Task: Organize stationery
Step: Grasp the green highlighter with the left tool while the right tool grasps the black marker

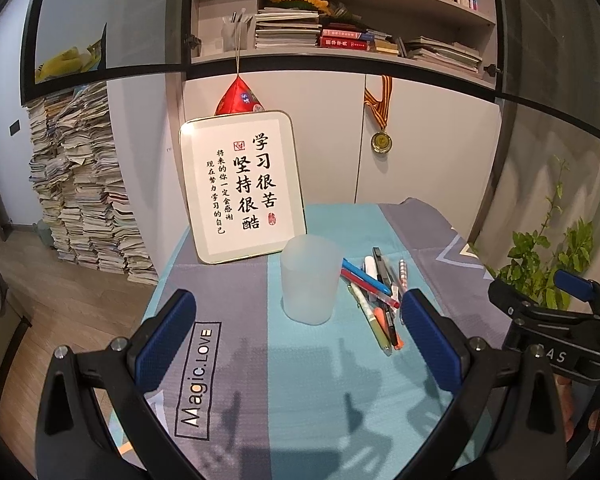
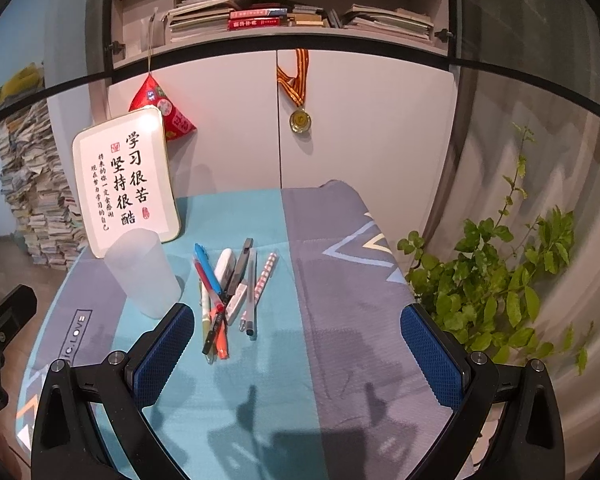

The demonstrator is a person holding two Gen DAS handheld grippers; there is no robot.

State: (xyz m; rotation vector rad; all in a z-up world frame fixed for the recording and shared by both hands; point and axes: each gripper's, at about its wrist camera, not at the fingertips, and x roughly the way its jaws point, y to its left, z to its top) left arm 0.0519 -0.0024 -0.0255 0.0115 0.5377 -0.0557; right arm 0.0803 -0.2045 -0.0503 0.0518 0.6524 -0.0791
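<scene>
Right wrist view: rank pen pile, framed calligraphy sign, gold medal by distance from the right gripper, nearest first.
From the right gripper:
1. Pen pile, on the tablecloth just ahead, toward its left finger.
2. Framed calligraphy sign, standing at the table's back left.
3. Gold medal, hanging on the cabinet door behind the table.

White cabinet doors (image 2: 360,120) below crammed bookshelves (image 1: 340,40), wooden floor (image 1: 60,280) left.

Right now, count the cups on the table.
1. The frosted cup stands upright on the tablecloth, just left of the pen pile, before the framed sign. None seems hidden.
</scene>
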